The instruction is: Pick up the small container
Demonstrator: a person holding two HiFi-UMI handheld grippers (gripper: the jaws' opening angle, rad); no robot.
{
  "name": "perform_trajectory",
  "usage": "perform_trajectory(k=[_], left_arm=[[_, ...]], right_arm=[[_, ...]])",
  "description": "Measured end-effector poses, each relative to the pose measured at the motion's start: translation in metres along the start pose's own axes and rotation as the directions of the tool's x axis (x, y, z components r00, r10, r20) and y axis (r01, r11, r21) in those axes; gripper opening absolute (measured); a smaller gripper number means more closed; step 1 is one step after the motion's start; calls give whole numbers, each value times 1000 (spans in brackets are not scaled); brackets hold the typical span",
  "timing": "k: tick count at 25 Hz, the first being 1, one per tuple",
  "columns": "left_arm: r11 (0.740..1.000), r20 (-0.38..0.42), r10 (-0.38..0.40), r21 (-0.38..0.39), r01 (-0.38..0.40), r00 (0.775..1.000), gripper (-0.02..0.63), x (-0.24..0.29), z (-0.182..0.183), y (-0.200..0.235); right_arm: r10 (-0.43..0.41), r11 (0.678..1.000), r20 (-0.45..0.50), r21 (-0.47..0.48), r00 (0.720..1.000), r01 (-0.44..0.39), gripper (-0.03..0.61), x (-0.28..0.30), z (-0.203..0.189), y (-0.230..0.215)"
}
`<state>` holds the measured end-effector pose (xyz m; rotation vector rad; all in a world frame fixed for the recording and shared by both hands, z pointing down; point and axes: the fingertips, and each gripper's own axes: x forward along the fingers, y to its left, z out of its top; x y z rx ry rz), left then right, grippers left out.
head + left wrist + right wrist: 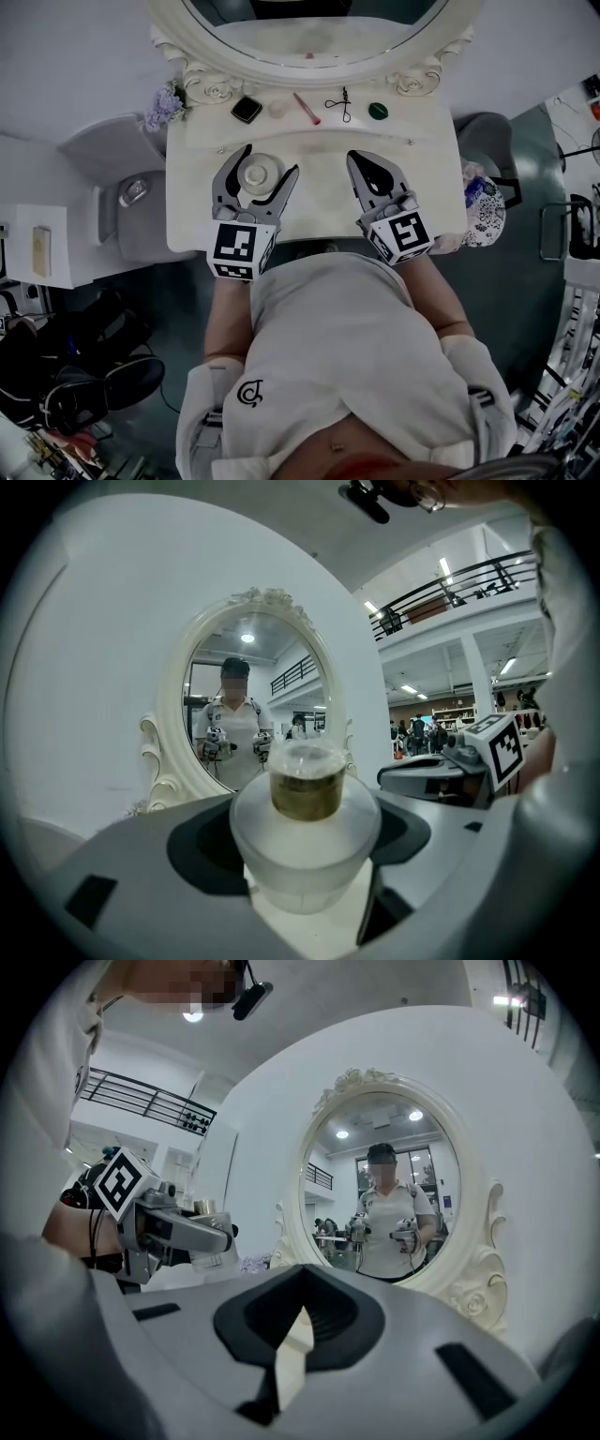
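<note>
The small container, a frosted round pot with a clear cap over a brownish neck, sits in front of the mirror, a little left of the mirror's centre and on the near part of the white vanity table. My left gripper is around it. In the left gripper view the dark pads look pressed against both sides of its wide body, so I read the jaws as clenched on the pot at a broad spread. I cannot tell from any view whether its base has cleared the table top; the pale surface shows just under it. My right gripper hangs in front of the mirror too, right of its centre and well apart from the pot, its jaws drawn together on nothing with only a sliver between them. Along the foot of the mirror lie a black compact, a pink brush, a dark lash curler and a green round lid, with a sprig of purple flowers off the mirror's left edge — none of them in the way. As I judge it, reaching and closing are done; what is left is a clean lift straight up.
</note>
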<state>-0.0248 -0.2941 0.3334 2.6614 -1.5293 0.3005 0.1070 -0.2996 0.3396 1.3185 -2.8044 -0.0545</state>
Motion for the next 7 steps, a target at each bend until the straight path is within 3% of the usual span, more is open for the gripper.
perform_trajectory(k=[7], left_arm=[[1000,-4,-9,7,9,1000,350,5,1,0]], right_arm=[[0,1000,-3,0,1000,0,5,5,-2,1]])
